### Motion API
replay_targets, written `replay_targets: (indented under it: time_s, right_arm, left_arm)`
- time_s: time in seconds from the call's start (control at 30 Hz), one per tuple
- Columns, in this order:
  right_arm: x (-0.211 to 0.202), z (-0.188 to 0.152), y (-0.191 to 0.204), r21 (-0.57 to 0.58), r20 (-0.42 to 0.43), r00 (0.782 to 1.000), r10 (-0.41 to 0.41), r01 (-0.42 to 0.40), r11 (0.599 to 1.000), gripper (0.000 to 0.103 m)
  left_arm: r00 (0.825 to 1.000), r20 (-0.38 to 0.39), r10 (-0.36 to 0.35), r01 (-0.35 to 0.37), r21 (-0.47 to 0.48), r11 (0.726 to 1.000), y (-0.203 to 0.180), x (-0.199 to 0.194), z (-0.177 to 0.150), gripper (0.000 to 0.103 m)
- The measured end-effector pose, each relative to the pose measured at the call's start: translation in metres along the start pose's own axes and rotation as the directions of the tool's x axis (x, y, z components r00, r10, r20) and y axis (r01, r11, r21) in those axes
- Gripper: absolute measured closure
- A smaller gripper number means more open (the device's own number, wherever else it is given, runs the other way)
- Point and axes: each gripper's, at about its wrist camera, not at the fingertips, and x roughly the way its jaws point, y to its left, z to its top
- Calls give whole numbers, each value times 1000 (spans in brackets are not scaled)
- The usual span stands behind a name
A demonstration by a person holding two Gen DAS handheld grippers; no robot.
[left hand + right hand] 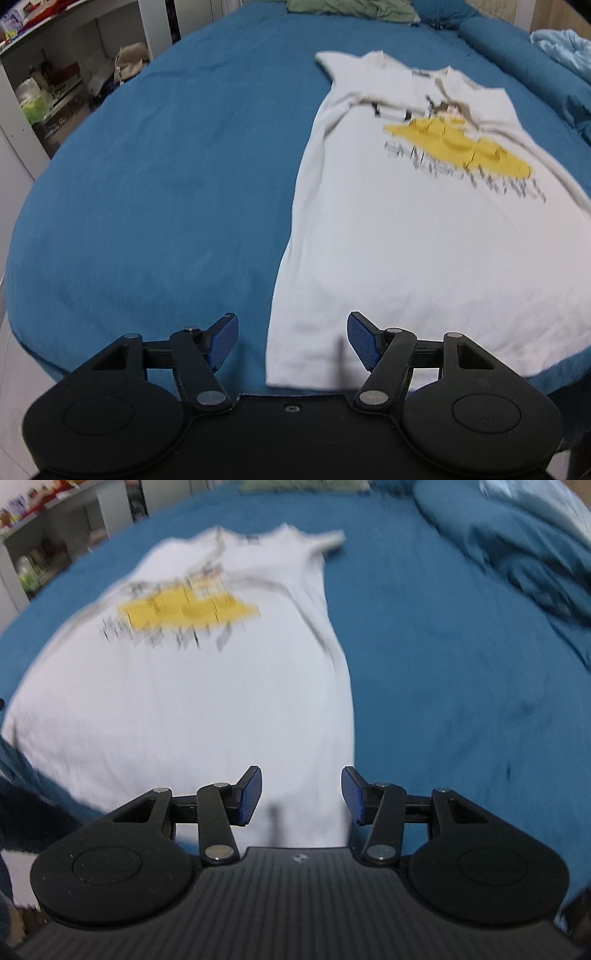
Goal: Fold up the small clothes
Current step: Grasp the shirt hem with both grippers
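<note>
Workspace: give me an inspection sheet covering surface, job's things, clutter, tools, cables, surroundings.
Surface: blue bedsheet, lightly creased.
Job's things: white T-shirt with a yellow print, spread flat, front up, not yet folded.
Clutter: green garment at the far edge; blue pillow and light-blue bedding to one side.
Tools: left tool open, nothing between its pads; right tool open, nothing gripped; both above the shirt's near hem.
Cables: nothing seen.
Surroundings: white shelving with assorted items beside the bed.

Bed w/ blue sheet (147, 184), white shelving unit (55, 74) at left, pale floor (11, 369) beside bed.
</note>
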Motion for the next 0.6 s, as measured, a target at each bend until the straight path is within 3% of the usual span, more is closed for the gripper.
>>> replay_targets:
  time_s: [0.3, 0.5, 0.6]
  right_arm:
    - [26, -19, -12, 60, -158, 985, -68, 78, 995, 39]
    - [43, -22, -23, 127, -235, 972, -28, 59, 990, 43]
    - [47, -23, -28, 160, -244, 970, 20, 20, 987, 60]
  left_arm:
    - [999, -53, -10, 12, 28, 1000, 3, 21, -16, 41]
    - [998, -59, -38, 38, 0, 999, 3, 33, -19, 54]
    - [997, -60, -52, 51, -8, 999, 1, 36, -16, 65]
